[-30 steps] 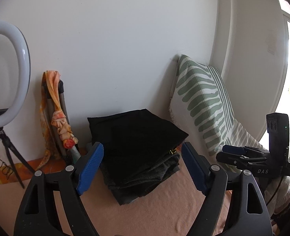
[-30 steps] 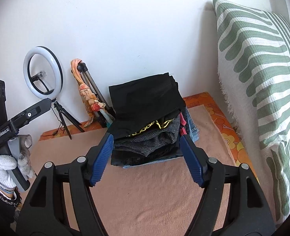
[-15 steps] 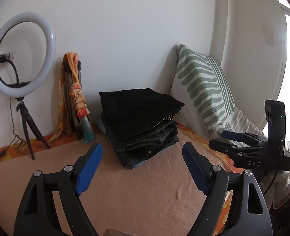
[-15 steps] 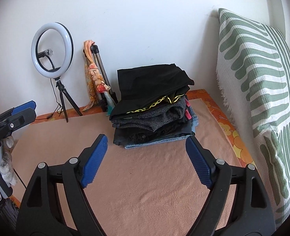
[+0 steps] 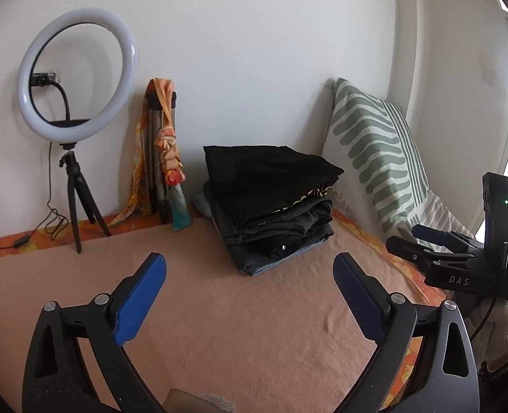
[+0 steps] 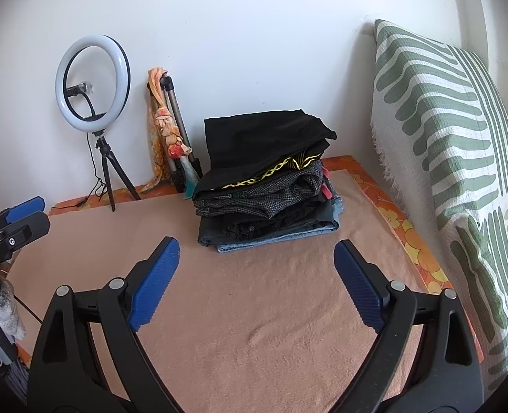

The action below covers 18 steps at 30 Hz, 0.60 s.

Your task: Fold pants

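A stack of folded pants (image 5: pixel 271 203) sits at the back of a peach blanket (image 5: pixel 240 323), near the wall; a black pair lies on top. It also shows in the right wrist view (image 6: pixel 264 179). My left gripper (image 5: pixel 250 275) is open and empty, well short of the stack. My right gripper (image 6: pixel 257 260) is open and empty, close in front of the stack. The right gripper shows at the right edge of the left wrist view (image 5: pixel 436 244). The left gripper shows at the left edge of the right wrist view (image 6: pixel 16 220).
A ring light on a tripod (image 5: pixel 76 79) and a folded tripod wrapped in an orange scarf (image 5: pixel 162 151) stand against the wall at the left. A green-striped pillow (image 6: pixel 453 130) leans at the right. A floral orange sheet (image 6: pixel 402 220) edges the blanket.
Both grippers have pulled back from the stack of pants, which now looks smaller and farther away. Both stay open and empty.
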### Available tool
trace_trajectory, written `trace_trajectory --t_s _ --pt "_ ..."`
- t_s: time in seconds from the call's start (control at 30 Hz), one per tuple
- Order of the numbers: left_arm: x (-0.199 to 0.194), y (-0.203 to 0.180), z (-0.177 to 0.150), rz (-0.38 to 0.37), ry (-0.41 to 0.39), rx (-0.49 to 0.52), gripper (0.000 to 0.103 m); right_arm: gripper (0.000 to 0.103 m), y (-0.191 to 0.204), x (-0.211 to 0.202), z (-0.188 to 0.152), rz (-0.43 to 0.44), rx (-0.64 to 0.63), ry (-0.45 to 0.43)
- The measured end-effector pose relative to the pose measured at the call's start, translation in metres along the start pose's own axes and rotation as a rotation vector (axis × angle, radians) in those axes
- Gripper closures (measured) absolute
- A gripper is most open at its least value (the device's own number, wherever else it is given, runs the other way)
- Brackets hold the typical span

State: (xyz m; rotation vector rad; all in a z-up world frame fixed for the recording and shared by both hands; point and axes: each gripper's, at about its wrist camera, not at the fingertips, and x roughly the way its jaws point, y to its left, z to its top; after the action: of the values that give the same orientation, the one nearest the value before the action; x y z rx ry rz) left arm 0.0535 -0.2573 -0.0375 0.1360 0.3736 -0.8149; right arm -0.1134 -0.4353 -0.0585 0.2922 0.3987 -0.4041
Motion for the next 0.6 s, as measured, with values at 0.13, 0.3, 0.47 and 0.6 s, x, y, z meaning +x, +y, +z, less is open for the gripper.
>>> trace_trajectory --t_s 0.13,0.3,0.47,0.6 --pt "0.003 0.005 -0.002 0.022 -0.011 -0.008 0.003 0.006 0.002 0.002 -0.004 -0.033 -0.017 -0.012" --pt "0.01 0.01 -0.007 0.045 0.012 -0.012 0.003 0.002 0.002 0.004 -0.007 -0.061 -0.024 -0.022" --pt "0.01 0.003 -0.016 0.075 -0.001 0.062 0.0 0.001 0.004 0.01 -0.009 -0.075 -0.036 -0.016" --pt "0.01 -0.005 -0.021 0.063 0.004 0.085 0.0 0.001 0.008 0.012 -0.01 -0.07 -0.049 -0.013"
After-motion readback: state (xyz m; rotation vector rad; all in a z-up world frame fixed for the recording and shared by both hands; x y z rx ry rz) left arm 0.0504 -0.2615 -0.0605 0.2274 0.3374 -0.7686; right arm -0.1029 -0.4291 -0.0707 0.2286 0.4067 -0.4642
